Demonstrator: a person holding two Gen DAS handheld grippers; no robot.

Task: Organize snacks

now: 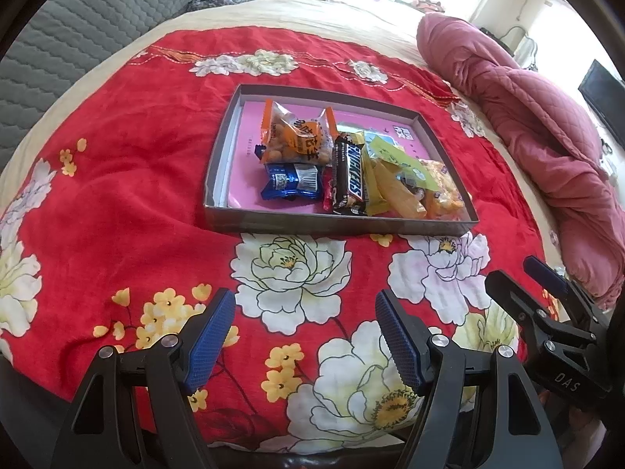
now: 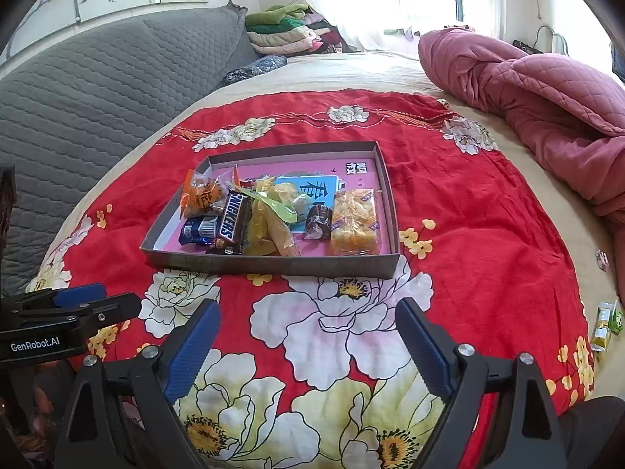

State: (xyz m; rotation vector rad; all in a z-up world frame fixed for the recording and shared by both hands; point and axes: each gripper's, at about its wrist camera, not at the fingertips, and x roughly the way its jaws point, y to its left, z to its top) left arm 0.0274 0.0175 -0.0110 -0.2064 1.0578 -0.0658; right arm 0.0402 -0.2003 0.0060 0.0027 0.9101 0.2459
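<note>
We see a shallow grey cardboard tray [image 2: 269, 264] with a pink liner lying on a red floral blanket [image 2: 468, 211] spread over a bed. Inside it, packed toward the near side, the snacks lie together: an orange-and-clear bag of round snacks [image 1: 297, 136] at the back left, a blue foil packet [image 1: 291, 183] in front of it, a brown Snickers bar [image 1: 349, 176] beside them, yellow-green wrapped sweets [image 2: 273, 222] overlapping the bar, a small dark brown wrapper [image 2: 318, 221], and a clear pack of orange-yellow crackers [image 2: 355, 222] at the right end. Two small green-and-yellow packets [image 2: 607, 322] lie well apart, near the blanket's right edge. Our left tongs [image 1: 306, 342] and right tongs [image 2: 308, 349] hover over the near flowers, both spread wide and holding nothing. A crumpled pink quilted duvet [image 2: 539, 90] lies to the right, a grey quilted cover [image 2: 97, 90] to the left.
</note>
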